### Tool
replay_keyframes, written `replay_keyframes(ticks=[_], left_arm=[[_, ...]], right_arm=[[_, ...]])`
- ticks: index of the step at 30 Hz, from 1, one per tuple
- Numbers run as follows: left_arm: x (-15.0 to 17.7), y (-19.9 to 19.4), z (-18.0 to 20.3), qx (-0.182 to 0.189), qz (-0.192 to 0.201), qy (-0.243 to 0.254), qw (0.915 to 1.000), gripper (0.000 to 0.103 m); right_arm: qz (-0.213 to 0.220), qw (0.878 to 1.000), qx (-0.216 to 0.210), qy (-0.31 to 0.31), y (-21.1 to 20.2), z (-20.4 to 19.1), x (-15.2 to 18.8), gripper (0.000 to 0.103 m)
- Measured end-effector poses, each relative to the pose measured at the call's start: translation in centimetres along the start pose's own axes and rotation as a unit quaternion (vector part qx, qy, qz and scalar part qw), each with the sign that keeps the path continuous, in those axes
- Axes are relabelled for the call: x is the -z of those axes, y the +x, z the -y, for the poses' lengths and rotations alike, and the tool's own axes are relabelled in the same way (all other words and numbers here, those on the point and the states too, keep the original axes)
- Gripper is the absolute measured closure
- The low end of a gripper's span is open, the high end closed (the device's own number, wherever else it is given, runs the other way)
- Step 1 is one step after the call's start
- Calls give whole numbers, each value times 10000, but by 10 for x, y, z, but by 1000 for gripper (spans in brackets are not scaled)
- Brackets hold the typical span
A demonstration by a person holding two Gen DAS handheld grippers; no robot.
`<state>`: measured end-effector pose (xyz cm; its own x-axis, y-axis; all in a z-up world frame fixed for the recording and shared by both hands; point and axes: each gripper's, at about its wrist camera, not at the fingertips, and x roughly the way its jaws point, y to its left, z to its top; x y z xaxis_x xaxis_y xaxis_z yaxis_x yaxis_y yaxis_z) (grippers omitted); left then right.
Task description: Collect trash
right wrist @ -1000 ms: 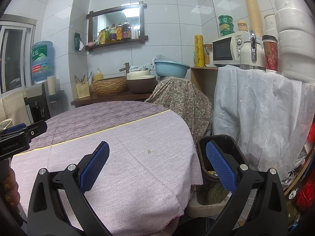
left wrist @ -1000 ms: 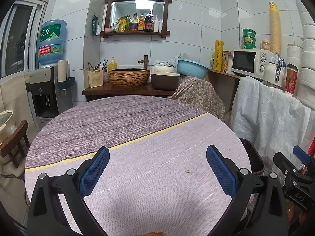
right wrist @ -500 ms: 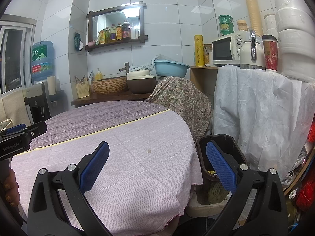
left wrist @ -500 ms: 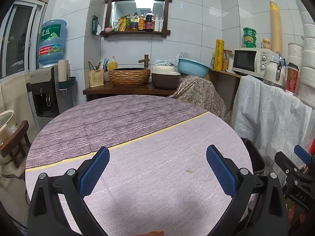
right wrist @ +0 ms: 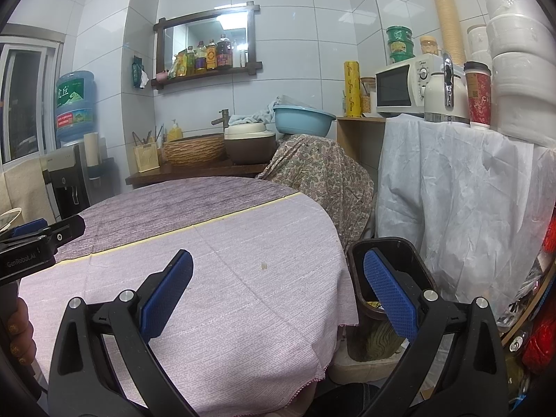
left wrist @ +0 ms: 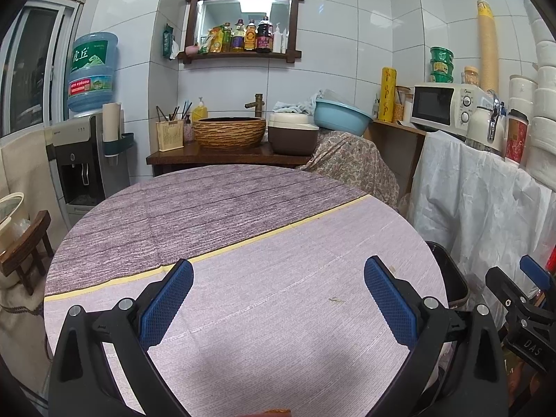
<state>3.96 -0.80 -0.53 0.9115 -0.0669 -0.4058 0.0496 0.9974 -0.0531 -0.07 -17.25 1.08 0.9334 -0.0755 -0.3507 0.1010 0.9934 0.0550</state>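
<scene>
On the bench [left wrist: 243, 312], a tiny brown scrap [left wrist: 336, 300] lies near the right edge, beside the dark bin [right wrist: 385, 253] on the floor. It looks light and flimsy, best pinched flat. Left hand-held gripper [left wrist: 278, 299] and right hand-held gripper [right wrist: 278, 295] hover level, jaws wide apart, empty.

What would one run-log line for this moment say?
left gripper: open, empty | right gripper: open, empty | table: small speck | bin: beside table
</scene>
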Motion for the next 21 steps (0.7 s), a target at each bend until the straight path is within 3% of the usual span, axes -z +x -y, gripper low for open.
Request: replay_keyframes(ticks=[21], left_arm=[[0, 2, -2, -5, -35, 4, 10000, 5]], right_arm=[[-6, 10000, -1, -2, 0, 0, 0, 6]])
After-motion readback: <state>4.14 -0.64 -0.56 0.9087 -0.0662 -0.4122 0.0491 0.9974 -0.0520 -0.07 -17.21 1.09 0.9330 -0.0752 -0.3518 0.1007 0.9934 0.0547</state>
